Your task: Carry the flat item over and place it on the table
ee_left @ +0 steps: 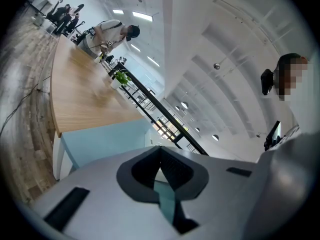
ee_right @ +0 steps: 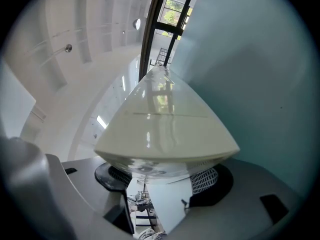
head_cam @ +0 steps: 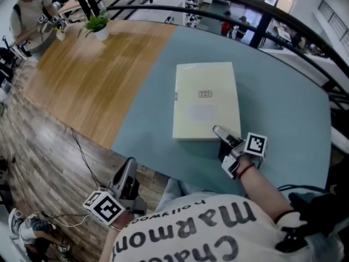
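A pale yellow flat box (head_cam: 204, 100) in clear wrap lies flat on the blue table (head_cam: 283, 108). My right gripper (head_cam: 218, 131) is at its near right corner, shut on the box's edge with one finger lying on its top face. In the right gripper view the flat box (ee_right: 165, 124) fills the space between the jaws of the right gripper (ee_right: 162, 176), with the blue table (ee_right: 260, 59) beside it. My left gripper (head_cam: 130, 165) hangs below the table's near edge at the lower left, holding nothing. In its own view the left gripper (ee_left: 160, 151) has its tips together.
A wooden table (head_cam: 92, 70) adjoins the blue one on the left, with a small potted plant (head_cam: 98, 23) at its far end. A person (head_cam: 32, 15) stands at that far corner. A black railing (head_cam: 262, 15) curves behind. A cable (head_cam: 82, 152) trails on the floor.
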Demonstrator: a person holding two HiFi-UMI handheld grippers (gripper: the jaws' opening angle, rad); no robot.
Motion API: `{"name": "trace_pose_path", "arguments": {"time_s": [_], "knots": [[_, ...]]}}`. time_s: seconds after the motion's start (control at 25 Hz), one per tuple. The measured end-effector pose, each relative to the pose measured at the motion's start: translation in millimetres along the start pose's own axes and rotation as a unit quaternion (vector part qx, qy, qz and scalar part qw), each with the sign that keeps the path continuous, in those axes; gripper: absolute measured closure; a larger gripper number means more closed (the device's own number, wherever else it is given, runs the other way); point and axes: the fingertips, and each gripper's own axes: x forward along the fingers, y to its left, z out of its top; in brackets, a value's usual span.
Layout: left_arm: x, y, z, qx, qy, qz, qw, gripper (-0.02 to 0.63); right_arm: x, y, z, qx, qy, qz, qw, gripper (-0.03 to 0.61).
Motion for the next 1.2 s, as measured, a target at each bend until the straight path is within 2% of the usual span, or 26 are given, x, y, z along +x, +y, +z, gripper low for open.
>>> {"name": "trace_pose_path", "arguments": {"time_s": [0.16,0.56,1.2], "knots": [[-4.6,6.2,-0.1,-0.002,-0.002,0.008,1.0000,0.612,1.9,-7.6,1.4,-0.010,-0.013,-0.026,1.000,0.239],[-6.0,9.4,-4.0,-0.008,0.001,0.010,0.9999,0.612,0.8,-9.0,6.0,-0.023,-0.031,-0.057,0.998,0.213],[-3.8,5.2,-6.0,-0.011,-0.004,-0.005,0.9999,0.612,-6.3,-20.9,10.4,-0.005,-0.045,-0.158,0.986,0.192]]}}
